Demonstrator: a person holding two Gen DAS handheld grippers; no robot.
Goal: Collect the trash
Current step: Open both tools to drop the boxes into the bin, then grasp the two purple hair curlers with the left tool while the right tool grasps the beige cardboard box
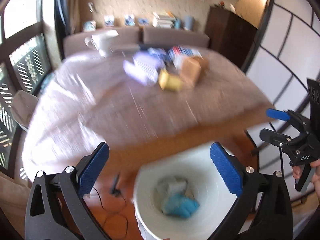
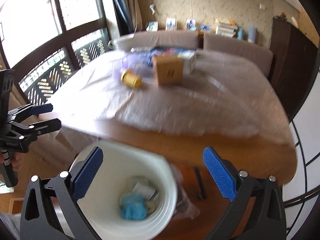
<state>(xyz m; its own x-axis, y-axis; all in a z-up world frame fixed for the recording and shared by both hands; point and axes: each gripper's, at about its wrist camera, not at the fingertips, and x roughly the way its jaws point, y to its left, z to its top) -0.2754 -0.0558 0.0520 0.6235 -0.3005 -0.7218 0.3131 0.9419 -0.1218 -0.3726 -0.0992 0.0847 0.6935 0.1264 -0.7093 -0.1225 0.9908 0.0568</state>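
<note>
A white trash bin (image 1: 200,164) stands on the wooden floor at the foot of the bed; it holds a crumpled blue item (image 1: 180,205) and white paper scraps (image 1: 174,184). It also shows in the right wrist view (image 2: 120,160) with the blue item (image 2: 133,208). My left gripper (image 1: 160,170) is open and empty above the bin. My right gripper (image 2: 153,172) is open and empty above the bin. On the bed lie a yellow can (image 2: 131,78), a brown cardboard box (image 2: 169,70), a purple-white bag (image 1: 140,68) and printed packages (image 1: 180,52). Both views are blurred.
The bed (image 2: 200,104) with a beige cover fills the middle. A headboard shelf carries books (image 2: 226,28) and cards. A dark cabinet (image 2: 292,56) stands right; a window (image 2: 50,20) is left. A black cable (image 1: 112,212) and a dark tool (image 2: 200,184) lie on the floor.
</note>
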